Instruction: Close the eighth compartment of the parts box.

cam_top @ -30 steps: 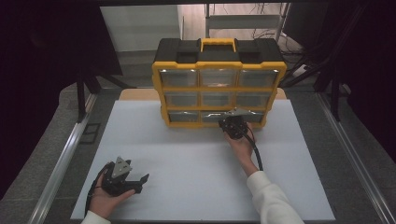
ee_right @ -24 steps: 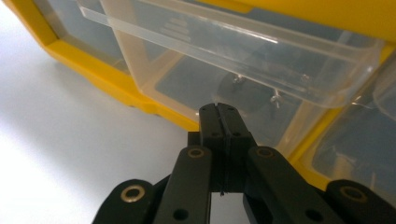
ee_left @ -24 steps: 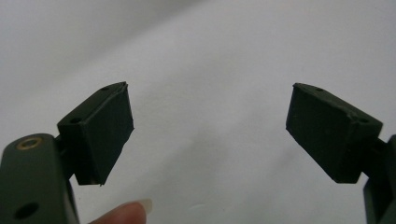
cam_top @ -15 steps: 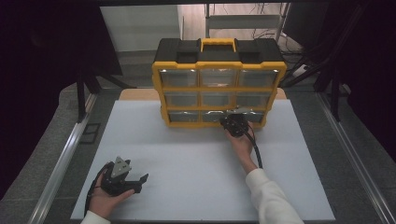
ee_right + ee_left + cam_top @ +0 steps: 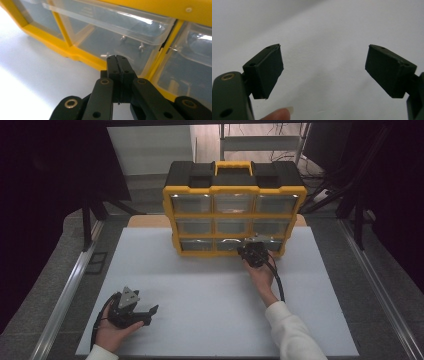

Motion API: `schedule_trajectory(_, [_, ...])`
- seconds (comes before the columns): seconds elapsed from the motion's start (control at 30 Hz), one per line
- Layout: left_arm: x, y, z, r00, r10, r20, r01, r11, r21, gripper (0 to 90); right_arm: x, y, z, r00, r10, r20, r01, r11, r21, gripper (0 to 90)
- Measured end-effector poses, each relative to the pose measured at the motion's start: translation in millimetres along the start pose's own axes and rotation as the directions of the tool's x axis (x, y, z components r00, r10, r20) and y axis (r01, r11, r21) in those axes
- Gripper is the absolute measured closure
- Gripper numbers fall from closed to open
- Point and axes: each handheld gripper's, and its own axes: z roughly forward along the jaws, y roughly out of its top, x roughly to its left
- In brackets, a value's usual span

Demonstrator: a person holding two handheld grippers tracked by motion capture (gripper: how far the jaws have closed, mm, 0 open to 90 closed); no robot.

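Inside clear drawer [image 5: 117,42] of organizer [image 5: 234,215]: small metal parts.

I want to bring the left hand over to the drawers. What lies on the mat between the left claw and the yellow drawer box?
Nothing: in the high view the white mat is bare from the left claw to the drawer box.

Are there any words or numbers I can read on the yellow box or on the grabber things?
None can be read.
Yellow and black drawer organizer: no legible label; faint raised marks on a clear drawer are too blurred to read.
Left hand-held gripper and right hand-held gripper: plain black, with no writing visible.
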Motion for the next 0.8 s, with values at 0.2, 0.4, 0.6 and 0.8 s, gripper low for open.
schedule_trajectory(0.2, [1.2, -0.6, -0.1, 1.0000, 0.001, 0.002, -0.001, 1.0000, -0.001, 15.3, 6.0, 3.9, -16.0, 0.9994, -0.034, -0.006, 0.034, 0.999, -0.008, 89.7])
schedule_trajectory(0.4, [0.4, -0.4, 0.1, 1.0000, 0.009, 0.003, -0.009, 1.0000, 0.001, 15.3, 17.8, -2.5, -40.1, 0.9902, -0.121, -0.070, 0.122, 0.992, 0.018, 89.5])
schedule_trajectory(0.6, [0.1, 0.6, -1.0, 1.0000, 0.007, -0.003, -0.007, 1.0000, -0.004, 15.3, 21.2, -8.3, -55.6, 0.9830, -0.147, -0.110, 0.150, 0.988, 0.020, 88.5])
schedule_trajectory(0.8, [-2.2, 3.1, 3.0, 0.9998, 0.020, 0.008, -0.020, 0.9998, 0.001, 15.3, 20.5, -17.4, -80.3, 0.9738, -0.119, -0.193, 0.124, 0.992, 0.010, 73.1])
